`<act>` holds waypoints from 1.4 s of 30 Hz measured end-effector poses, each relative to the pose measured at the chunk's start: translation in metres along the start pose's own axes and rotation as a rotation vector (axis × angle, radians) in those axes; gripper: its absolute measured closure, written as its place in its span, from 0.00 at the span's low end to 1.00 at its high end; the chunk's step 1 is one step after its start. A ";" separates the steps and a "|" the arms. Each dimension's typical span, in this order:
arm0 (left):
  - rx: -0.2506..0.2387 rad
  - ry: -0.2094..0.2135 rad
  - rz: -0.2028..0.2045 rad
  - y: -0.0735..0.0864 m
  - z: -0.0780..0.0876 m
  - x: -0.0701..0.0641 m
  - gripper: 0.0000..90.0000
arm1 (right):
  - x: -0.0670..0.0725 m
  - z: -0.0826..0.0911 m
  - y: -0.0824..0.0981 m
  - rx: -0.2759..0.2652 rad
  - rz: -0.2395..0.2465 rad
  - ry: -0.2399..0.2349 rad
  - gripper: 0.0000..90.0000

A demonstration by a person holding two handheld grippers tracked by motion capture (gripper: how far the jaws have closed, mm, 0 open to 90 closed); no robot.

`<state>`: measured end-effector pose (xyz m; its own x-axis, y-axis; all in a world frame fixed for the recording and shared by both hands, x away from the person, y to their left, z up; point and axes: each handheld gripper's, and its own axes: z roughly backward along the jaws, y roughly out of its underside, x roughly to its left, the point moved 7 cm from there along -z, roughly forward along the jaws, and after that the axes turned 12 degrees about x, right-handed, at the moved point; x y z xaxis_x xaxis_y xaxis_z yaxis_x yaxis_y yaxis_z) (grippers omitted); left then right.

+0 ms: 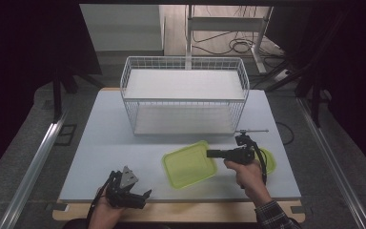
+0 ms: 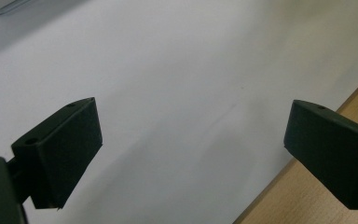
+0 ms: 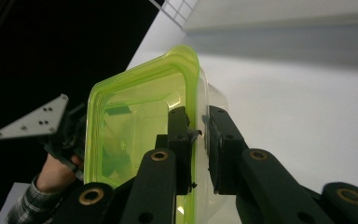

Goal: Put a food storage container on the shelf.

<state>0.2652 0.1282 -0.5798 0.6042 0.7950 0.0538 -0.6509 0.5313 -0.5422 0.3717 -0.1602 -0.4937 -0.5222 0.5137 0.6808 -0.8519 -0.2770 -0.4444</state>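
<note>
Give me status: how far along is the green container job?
Done: right tongs are clamped on the rim of the green container, which looks lifted off the table. In hand: carrying it. Left: placing it, probably in the wire basket. Left tongs are open, idle.

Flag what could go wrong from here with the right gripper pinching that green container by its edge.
1. The right gripper holds the green container only by a thin rim, one-sided, so it may pivot or slip out as it lifts.
2. The wire basket stands just behind; a tilted container could catch its front wires.
3. The left gripper rests open near the table edge and gives no support if the container drops.
</note>
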 end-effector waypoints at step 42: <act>-0.016 0.042 0.013 -0.001 -0.002 -0.001 0.03 | 0.048 0.065 -0.119 -0.229 0.050 0.051 0.89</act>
<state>0.2665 0.1265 -0.5810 0.6147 0.7887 0.0121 -0.6517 0.5164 -0.5556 0.4457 -0.1555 -0.3702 -0.5557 0.5461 0.6269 -0.7909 -0.1148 -0.6010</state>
